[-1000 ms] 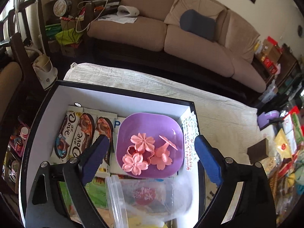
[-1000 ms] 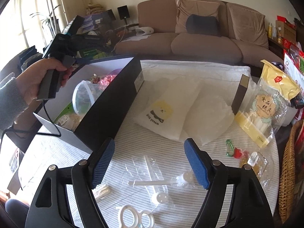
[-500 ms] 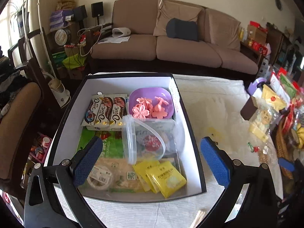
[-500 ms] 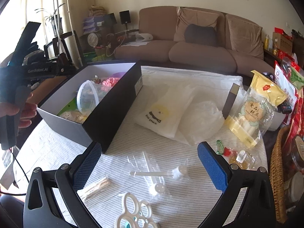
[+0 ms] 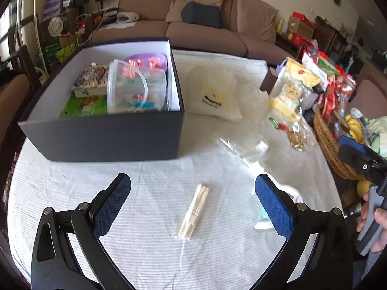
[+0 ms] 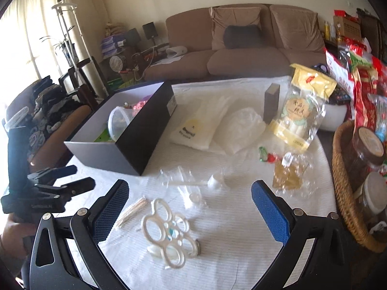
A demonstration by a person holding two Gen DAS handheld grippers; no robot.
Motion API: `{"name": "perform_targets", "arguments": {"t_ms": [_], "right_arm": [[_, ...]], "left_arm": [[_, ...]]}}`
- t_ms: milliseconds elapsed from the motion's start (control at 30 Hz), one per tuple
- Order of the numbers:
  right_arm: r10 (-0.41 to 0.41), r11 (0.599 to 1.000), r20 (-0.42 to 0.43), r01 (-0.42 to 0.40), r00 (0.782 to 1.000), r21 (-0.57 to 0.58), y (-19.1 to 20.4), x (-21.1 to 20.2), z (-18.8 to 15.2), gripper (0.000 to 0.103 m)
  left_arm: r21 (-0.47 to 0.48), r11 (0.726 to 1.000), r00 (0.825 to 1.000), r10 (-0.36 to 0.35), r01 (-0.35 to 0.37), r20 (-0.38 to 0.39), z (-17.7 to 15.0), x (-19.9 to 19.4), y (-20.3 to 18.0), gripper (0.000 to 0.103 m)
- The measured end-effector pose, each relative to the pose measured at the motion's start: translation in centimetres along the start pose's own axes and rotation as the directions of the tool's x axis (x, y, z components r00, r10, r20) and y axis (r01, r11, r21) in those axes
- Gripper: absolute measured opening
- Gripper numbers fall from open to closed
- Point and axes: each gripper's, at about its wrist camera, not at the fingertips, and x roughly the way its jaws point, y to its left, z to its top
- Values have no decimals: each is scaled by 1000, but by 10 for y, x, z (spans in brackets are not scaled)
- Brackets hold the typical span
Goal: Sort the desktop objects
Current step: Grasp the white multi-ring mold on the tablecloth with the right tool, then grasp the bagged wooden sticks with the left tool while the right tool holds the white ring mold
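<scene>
A black box (image 5: 108, 137) with white walls holds a clear tub (image 5: 135, 89), a purple plate with pink flowers (image 5: 147, 61) and snack packs. My left gripper (image 5: 193, 205) is open and empty, low over the white cloth, with a wrapped bundle of wooden sticks (image 5: 194, 211) between its fingers. My right gripper (image 6: 189, 207) is open and empty above a white ring-shaped piece (image 6: 169, 232). The box (image 6: 135, 133) and the sticks (image 6: 131, 211) also show in the right wrist view, with the left gripper (image 6: 60, 183) at the left edge.
A white pouch (image 5: 212, 96), clear wrappers with a white spoon (image 6: 212, 182), small candies (image 6: 268, 157) and a yellow snack bag (image 6: 300, 113) lie on the cloth. A wicker basket (image 6: 346, 193) with jars stands at the right. A brown block (image 6: 271, 101) stands upright behind.
My left gripper has pulled back out of the box and come down over the cloth near the sticks. My right gripper has shifted slightly forward over the ring piece.
</scene>
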Motion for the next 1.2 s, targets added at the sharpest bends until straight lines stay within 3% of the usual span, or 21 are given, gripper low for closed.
{"name": "perform_targets", "arguments": {"t_ms": [167,333,400,467,600,633,767,967,1100,1200], "right_arm": [[65,996,-101,-71,993,-55,13,8,-34,103],[86,987,-152,-104,985,-120,35,26,-52,100],[84,988,-170,-104,982,-114,35,34,-55,87],[78,990,-191,-99,979,-104,33,44,-57,59],[41,993,-232,-65,972,-95,28,64,-59,34],[34,994,-229,-56,973,-89,26,67,-59,16],[20,998,-168,-29,986,-51,17,60,-49,9],[1,1000,-70,-2,998,-11,1,36,-28,8],[-10,1000,-56,11,998,22,-12,30,-23,8],[5,998,-86,1,996,69,-22,35,-25,11]], "left_arm": [[6,1000,998,-19,20,-63,-38,20,-2,103],[26,999,995,-31,34,-98,-53,30,3,103],[25,998,993,-47,50,-111,-58,32,7,103],[18,998,988,-64,67,-143,-63,37,10,103],[30,996,981,-74,80,-177,-68,46,9,103],[34,996,980,-74,82,-182,-67,48,7,103],[22,994,975,-98,105,-200,-66,54,7,101],[-10,995,969,-101,101,-224,-63,65,15,71],[37,998,972,-49,59,-229,-66,69,12,40],[52,997,973,-40,53,-226,-67,69,10,35]]}}
